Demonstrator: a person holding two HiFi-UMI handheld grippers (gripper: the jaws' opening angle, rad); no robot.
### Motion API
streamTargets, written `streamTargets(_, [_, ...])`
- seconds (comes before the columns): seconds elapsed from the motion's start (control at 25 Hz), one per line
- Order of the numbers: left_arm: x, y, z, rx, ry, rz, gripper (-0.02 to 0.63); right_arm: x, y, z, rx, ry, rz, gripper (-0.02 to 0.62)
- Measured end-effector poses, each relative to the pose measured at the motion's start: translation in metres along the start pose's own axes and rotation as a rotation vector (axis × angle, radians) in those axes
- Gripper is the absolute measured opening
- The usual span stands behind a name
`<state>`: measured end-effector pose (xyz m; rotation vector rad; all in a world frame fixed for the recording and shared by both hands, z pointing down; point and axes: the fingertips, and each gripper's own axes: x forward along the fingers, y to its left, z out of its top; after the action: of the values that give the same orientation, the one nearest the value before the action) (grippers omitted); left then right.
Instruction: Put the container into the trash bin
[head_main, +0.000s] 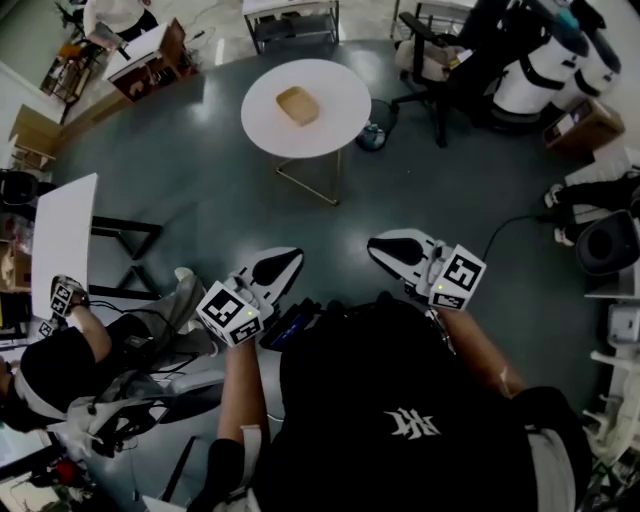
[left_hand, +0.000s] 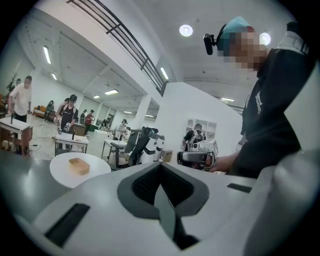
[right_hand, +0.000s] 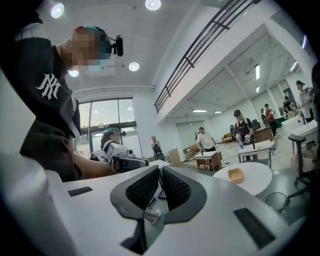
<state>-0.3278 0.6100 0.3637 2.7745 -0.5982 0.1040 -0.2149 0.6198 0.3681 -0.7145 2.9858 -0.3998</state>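
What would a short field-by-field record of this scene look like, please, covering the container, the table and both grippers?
container: tan shallow tray, lying on the table, untouched
table: round, white, standing on the floor ahead of the person
left gripper: jaws together, nothing between them, held close to the body
right gripper: jaws all but closed, nothing between them, held close to the body
trash bin: none that I can identify for certain
task stage: not begun; both grippers are well short of the table
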Motion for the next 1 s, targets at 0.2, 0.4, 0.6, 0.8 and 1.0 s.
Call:
streamTargets(0.2, [-0.006, 0.013, 0.001, -0.005, 0.003, -0.039, 0.003, 0.006, -0.001, -0.002, -0.001, 0.008, -0.06, 0.049])
streamTargets(0.4, [-0.004, 0.023, -0.007, -0.036, 0.018, -0.085, 0.003, 0.008, -0.005, -0.002, 0.023, 0.004, -0.117, 0.049])
streamTargets(0.6, [0.01, 0.03, -0.011, -0.066, 0.023, -0.105, 0.003, 0.001, -0.014, -0.007, 0.045, 0.021, -0.14, 0.049])
streamTargets(0.8, [0.029, 0.045, -0.004, -0.065, 0.018, -0.084, 0.003, -0.005, -0.042, -0.006, 0.058, 0.019, -0.136, 0.049])
streamTargets(1.0, [0.06, 0.059, 0.007, -0.054, 0.041, -0.054, 0.003, -0.006, -0.083, 0.008, 0.028, 0.011, -0.09, 0.049])
